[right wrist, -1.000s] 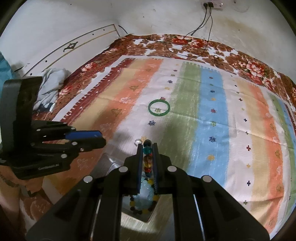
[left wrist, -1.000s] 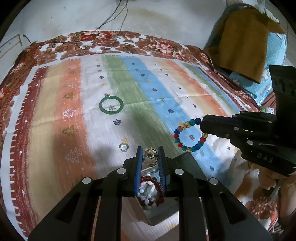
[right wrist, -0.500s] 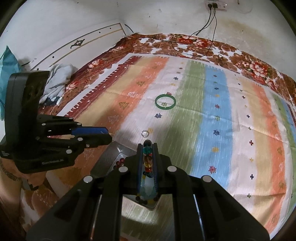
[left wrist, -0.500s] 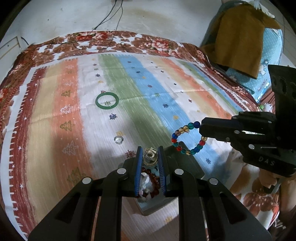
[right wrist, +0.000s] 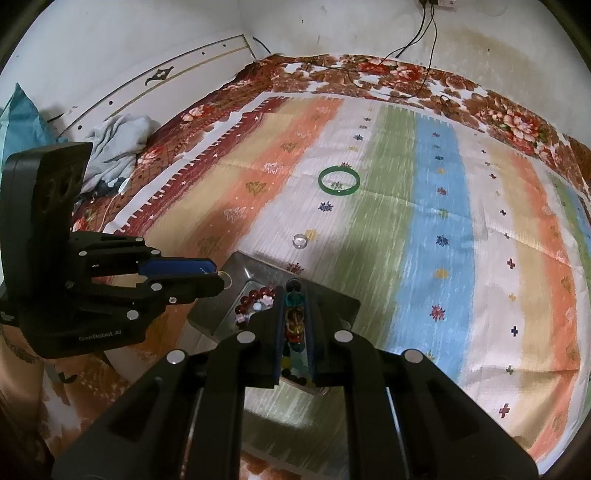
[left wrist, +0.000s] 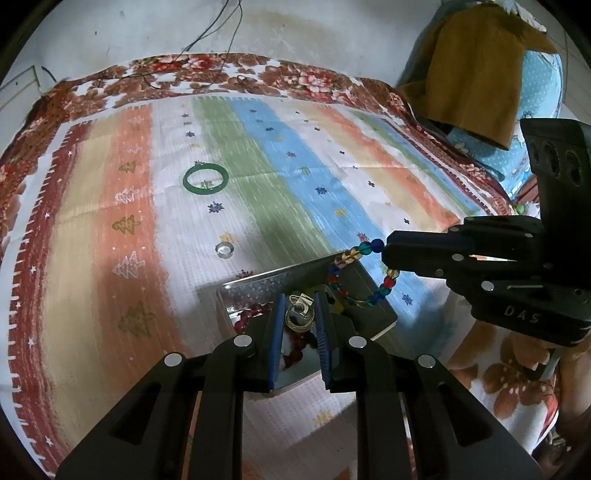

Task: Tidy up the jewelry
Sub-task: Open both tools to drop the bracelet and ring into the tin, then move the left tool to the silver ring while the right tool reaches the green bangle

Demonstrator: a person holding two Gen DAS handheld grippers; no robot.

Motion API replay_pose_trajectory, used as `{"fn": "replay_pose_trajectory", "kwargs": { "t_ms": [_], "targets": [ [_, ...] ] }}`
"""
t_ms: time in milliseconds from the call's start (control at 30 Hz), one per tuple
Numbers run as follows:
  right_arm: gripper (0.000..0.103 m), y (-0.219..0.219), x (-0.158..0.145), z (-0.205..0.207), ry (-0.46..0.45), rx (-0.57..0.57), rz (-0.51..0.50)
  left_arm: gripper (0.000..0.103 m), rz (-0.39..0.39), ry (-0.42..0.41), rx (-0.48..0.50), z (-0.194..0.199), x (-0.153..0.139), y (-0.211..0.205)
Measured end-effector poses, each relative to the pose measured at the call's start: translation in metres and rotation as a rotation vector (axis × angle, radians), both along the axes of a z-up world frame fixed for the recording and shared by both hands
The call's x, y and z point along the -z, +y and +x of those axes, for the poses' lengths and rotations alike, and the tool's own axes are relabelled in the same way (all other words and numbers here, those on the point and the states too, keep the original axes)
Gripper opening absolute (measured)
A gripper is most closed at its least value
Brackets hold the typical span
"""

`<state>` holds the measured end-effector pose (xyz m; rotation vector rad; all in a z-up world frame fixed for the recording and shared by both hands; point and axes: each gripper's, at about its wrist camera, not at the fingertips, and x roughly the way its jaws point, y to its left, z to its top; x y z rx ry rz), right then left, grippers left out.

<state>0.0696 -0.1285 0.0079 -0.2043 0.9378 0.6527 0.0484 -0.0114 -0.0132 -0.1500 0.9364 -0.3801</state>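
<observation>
My left gripper (left wrist: 299, 299) is shut on a gold ring with a pale stone (left wrist: 300, 314), just above a metal tray (left wrist: 280, 278). A red bead bracelet (left wrist: 246, 318) lies in that tray. My right gripper (left wrist: 388, 252) comes in from the right, shut on a multicoloured bead bracelet (left wrist: 355, 274) whose loop hangs over the tray's far right corner. In the right wrist view, the right gripper (right wrist: 293, 291) pinches those beads (right wrist: 294, 320) over the tray (right wrist: 240, 267), and the left gripper (right wrist: 218, 275) sits at the tray's left edge. On the striped cloth beyond lie a green bangle (left wrist: 205, 178) and a small clear ring (left wrist: 224, 250).
The striped cloth covers a bed with a floral border (left wrist: 303, 79). A blue pillow under a brown cloth (left wrist: 476, 70) stands at the back right. A pale blue garment (right wrist: 118, 142) lies by the headboard. Cables (right wrist: 424, 33) run down the wall.
Both grippers drew back toward the near edge and sank a little. More of the tray now shows ahead of the fingers, and the bead bracelet hangs over it instead of the cloth.
</observation>
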Motion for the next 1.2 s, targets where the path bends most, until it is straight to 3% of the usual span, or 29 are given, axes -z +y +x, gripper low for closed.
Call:
{"fn": "replay_pose_trajectory", "kwargs": {
  "t_ms": [100,133,200,467,600,767,1200],
  "targets": [
    [0.014,0.001,0.003,0.001,0.02,0.001,0.004,0.017,0.003,0.017,0.002,0.003,0.005,-0.003],
    [0.03,0.001,0.005,0.003,0.036,0.002,0.005,0.02,0.007,0.021,-0.002,0.004,0.007,-0.003],
    [0.046,0.001,0.007,0.006,0.04,0.019,-0.003,0.026,0.025,0.024,-0.012,0.006,0.01,-0.003],
    [0.047,-0.005,0.007,0.014,0.034,0.055,-0.007,0.026,0.022,0.029,-0.065,0.012,0.01,0.016],
    [0.054,-0.01,0.007,0.026,0.039,0.095,0.007,0.027,0.032,0.037,-0.079,0.017,0.013,0.018],
    [0.057,-0.018,0.009,0.057,0.071,0.177,0.026,0.027,0.063,0.063,-0.09,0.035,0.021,0.02],
    [0.063,-0.015,0.025,0.097,0.11,0.246,-0.006,0.029,0.145,0.136,-0.088,0.084,0.046,0.017]
  ]
}}
